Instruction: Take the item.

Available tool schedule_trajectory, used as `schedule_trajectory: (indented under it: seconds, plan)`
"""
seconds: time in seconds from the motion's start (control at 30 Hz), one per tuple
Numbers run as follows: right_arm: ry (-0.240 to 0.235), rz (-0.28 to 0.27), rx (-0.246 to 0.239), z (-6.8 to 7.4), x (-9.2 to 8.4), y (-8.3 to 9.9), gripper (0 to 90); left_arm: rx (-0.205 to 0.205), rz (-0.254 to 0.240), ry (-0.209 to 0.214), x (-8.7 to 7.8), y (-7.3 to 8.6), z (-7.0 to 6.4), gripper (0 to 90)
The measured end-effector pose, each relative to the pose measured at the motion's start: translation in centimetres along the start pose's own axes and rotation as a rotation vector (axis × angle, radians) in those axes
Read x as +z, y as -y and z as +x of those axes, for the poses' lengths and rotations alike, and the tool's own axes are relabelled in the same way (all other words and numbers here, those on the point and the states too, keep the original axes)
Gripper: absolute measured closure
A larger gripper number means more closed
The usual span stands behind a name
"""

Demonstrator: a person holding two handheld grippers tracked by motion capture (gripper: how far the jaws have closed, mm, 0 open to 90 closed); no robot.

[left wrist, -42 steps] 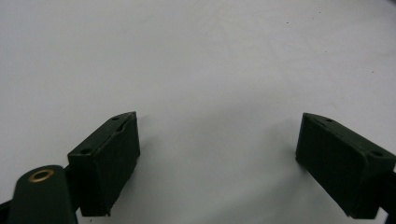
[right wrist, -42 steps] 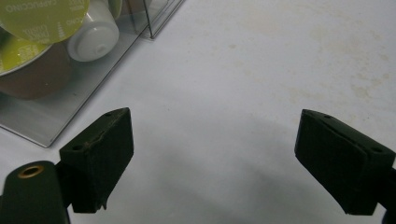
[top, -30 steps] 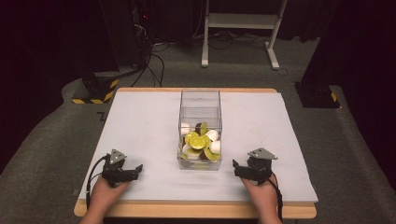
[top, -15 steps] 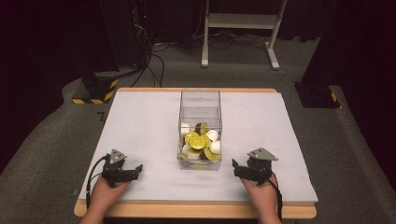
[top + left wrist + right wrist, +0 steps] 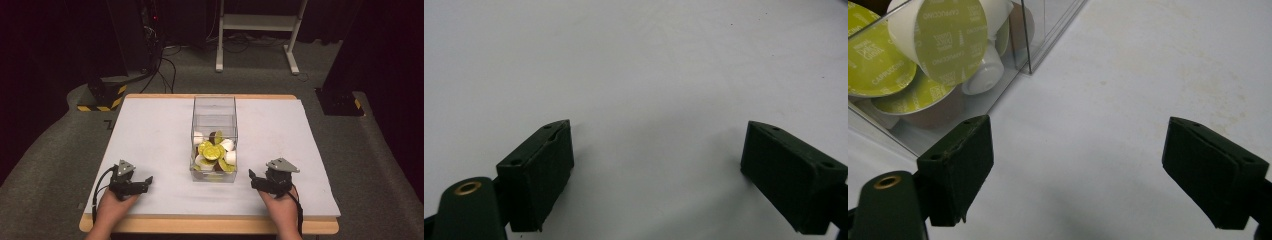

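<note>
A clear plastic box (image 5: 214,114) stands in the middle of the white table (image 5: 150,135), holding several coffee capsules (image 5: 214,152) with green lids and white cups. The same box (image 5: 1045,30) and capsules (image 5: 945,37) fill the upper left of the right gripper view. My left gripper (image 5: 146,182) rests near the front left edge, open, nothing between its jaws (image 5: 656,165). My right gripper (image 5: 253,181) lies front right, just right of the box's near corner, open and empty (image 5: 1075,170).
The table's wooden front edge (image 5: 210,225) runs just under both hands. Behind the table stand a white frame (image 5: 260,22), dark equipment (image 5: 125,35) with cables, and a yellow-black striped base (image 5: 102,95) on the grey floor.
</note>
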State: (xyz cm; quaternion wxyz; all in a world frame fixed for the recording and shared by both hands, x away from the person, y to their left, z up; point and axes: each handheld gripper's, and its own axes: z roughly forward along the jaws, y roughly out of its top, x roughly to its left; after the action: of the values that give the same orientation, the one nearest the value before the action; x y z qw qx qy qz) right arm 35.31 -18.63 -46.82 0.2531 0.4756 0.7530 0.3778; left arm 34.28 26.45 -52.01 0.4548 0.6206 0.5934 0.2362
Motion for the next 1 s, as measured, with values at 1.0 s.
schedule_trajectory:
  seconds: [1.0]
  plan:
    - [-0.018,-0.049,0.006,-0.13,-0.77,-0.72,13.4,-0.001,0.0,0.0,0.0,0.0,0.0,13.6]
